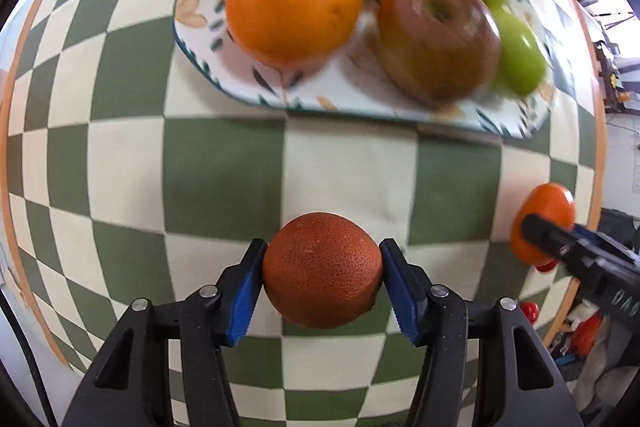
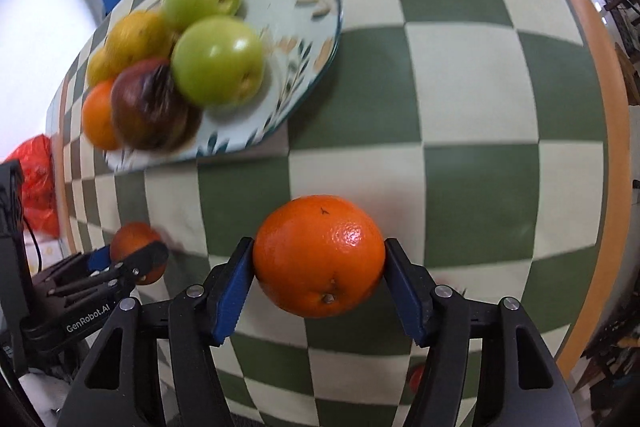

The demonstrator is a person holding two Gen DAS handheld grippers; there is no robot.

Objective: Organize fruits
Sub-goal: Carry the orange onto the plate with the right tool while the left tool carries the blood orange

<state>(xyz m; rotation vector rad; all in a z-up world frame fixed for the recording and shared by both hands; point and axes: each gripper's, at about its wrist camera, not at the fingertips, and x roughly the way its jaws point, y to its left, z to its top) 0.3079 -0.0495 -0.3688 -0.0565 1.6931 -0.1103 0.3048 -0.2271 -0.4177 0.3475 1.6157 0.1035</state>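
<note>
The round table [image 2: 460,75], under its green-and-cream checked cloth, takes up most of the room in front of me, and toward its far side sits the oval flowered plate [image 2: 296,11], which looks to be where the fruit is being gathered. It already carries a crowd pushed to one end: two yellow citrus fruits, a bright orange [image 1: 294,1], a reddish apple [image 1: 438,37] and two green apples [image 2: 218,61], leaving the other end of the plate bare, probably room for what is coming. Both hands are loaded. The left gripper [image 1: 322,271] has its blue pads pinched on either side of a dark, rough-skinned orange [image 1: 322,271], held above the cloth just short of the plate. The right gripper [image 2: 319,255] clamps a glossy orange [image 2: 319,255] the same way, facing the plate's free end.
</note>
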